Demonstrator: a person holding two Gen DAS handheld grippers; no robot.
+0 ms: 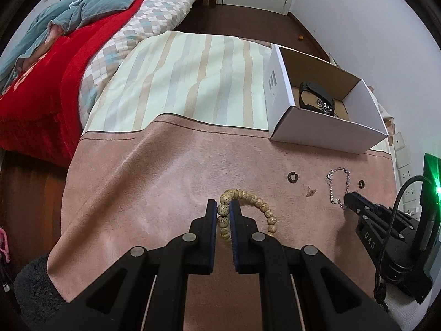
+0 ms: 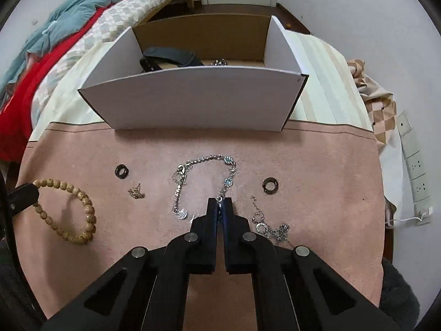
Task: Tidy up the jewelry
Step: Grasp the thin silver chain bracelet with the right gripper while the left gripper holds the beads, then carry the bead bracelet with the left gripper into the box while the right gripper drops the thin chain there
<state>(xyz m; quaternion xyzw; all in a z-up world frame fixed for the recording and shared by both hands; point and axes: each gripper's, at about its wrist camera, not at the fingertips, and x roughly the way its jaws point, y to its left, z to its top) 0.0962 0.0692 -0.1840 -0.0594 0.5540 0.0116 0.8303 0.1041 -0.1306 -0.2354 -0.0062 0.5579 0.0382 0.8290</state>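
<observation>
Both grippers clamped on bracelets, ahead of transfer to the box

The left gripper [image 1: 222, 207] is closed on the tan speckled wooden-bead bracelet [image 1: 248, 212], pinching a short run of beads so the loose loop trails on the pink suede-like mat [image 1: 165, 171]. The right gripper [image 2: 219, 202] is pinched narrow on the silver chain bracelet with pale blue stones [image 2: 204, 176], gripping at one end of the chain, probably so the rest follows without tangling. Both bracelets lie on the mat, not yet in the white cardboard box [image 2: 193, 99], which stands open-topped just beyond and already holds a black watch [image 2: 168, 58]. Two dark rings [image 2: 122, 170] [image 2: 270, 185], a small gold earring [image 2: 135, 192] and a thin silver chain [image 2: 268, 224] remain spread apart on the mat, likely so each can be gripped singly.
</observation>
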